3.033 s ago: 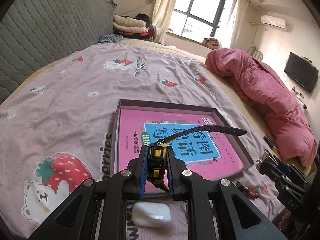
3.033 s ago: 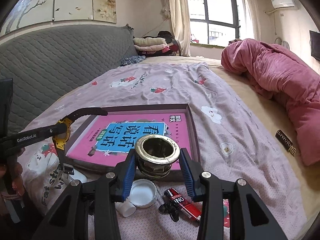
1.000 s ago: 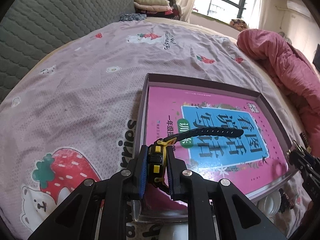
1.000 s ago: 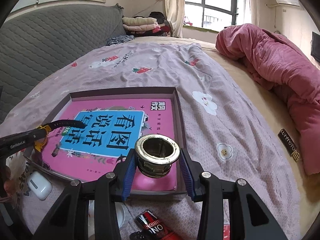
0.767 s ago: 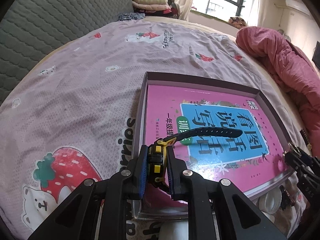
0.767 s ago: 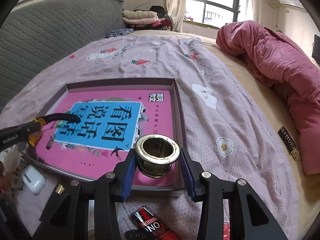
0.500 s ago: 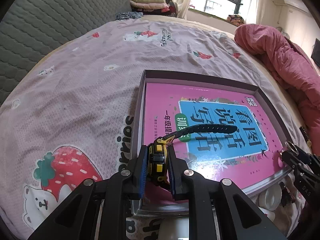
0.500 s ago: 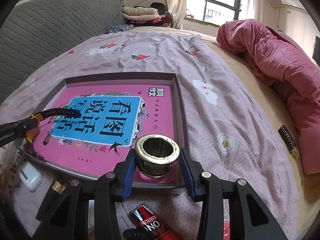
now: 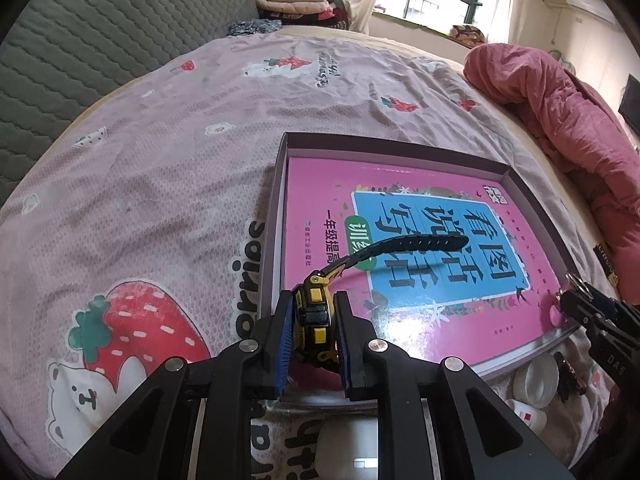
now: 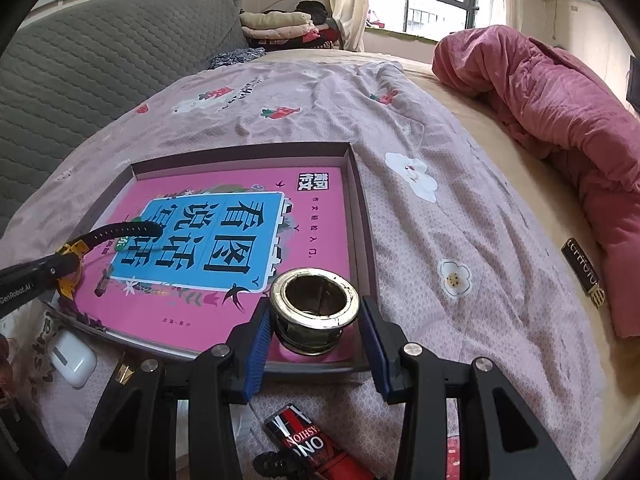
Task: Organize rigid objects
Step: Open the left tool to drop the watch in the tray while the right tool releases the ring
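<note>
1. Grippers first, nearest the cameras. The left gripper [image 9: 313,330] has its jaws clamped on the yellow case of a watch [image 9: 314,320], whose black strap sticks out forward over the near left part of the tray [image 9: 276,216]. The right gripper [image 10: 314,324] has its jaws apart around a brass ring [image 10: 315,308]; the blue pads stand just off its sides, so I cannot tell whether anything grips it (it may already rest on the book).

2. Just below the fingers, on the bedspread [image 9: 160,184] in front of the tray, lie a white earbud case [image 10: 72,358], a red-and-black lighter [image 10: 308,446] and a white cap [image 9: 536,376].

3. Beyond them, the shallow tray holds a pink book [image 10: 224,248] that fills nearly all of its floor. The ring sits over the book's near right corner, close to the tray wall.

4. Farther off are the gray headboard [image 10: 100,64] and a rolled pink quilt [image 10: 560,104].

5. Risks, as I judge them:
   - The watch is pinched by its narrow case, so it could twist when let go, and the stiff strap could tip it onto its side.
   - The ring is round, and the book's cover looks slick. On a soft mattress the tray may tilt, so the ring could slide to the wall or hop over it.
   - The two grippers work one tray, and a bump could jolt everything in it.
</note>
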Tool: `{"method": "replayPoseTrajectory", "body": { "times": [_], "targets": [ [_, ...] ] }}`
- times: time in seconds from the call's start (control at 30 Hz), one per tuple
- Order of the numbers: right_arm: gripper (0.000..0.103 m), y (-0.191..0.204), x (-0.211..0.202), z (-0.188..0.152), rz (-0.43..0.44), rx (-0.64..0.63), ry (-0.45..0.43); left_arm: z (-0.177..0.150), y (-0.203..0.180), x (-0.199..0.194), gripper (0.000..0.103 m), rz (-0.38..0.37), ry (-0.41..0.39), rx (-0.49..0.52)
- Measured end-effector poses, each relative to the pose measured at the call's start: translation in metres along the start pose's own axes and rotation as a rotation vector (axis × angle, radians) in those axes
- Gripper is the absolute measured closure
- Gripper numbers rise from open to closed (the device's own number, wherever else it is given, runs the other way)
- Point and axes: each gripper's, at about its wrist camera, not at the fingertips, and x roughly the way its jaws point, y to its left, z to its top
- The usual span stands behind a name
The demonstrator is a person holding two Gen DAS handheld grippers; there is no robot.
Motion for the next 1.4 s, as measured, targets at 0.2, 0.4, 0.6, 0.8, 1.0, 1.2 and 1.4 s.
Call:
{"method": "replayPoseTrajectory", "body": {
  "times": [0.2,0.4,0.6,0.8,1.0,1.2,1.4],
  "targets": [
    [0.060,0.001,-0.002,-0.002,0.000,-0.009,0.000,-0.001,0.000,-0.001,0.082,-0.001,0.001,0.003],
    [0.060,0.002,-0.003,-0.004,-0.008,-0.019,-0.008,-0.001,0.000,-0.002,0.080,0.001,0.001,0.006],
    [0.059,0.002,-0.003,-0.004,-0.006,-0.018,-0.011,-0.002,0.001,-0.003,0.079,-0.004,0.001,0.003],
    [0.052,0.004,-0.004,-0.004,0.011,-0.020,-0.021,-0.002,0.002,-0.004,0.077,-0.003,0.001,-0.002],
    [0.049,0.003,-0.008,-0.002,0.018,-0.012,-0.043,-0.002,0.004,-0.006,0.070,-0.012,-0.003,-0.016],
    [0.048,0.000,-0.009,-0.002,0.028,-0.003,-0.049,-0.002,0.004,-0.007,0.068,-0.013,-0.007,-0.012],
    [0.048,-0.005,-0.013,0.000,0.036,0.014,-0.074,0.000,0.002,-0.012,0.058,-0.031,-0.024,-0.003]
  ]
}}
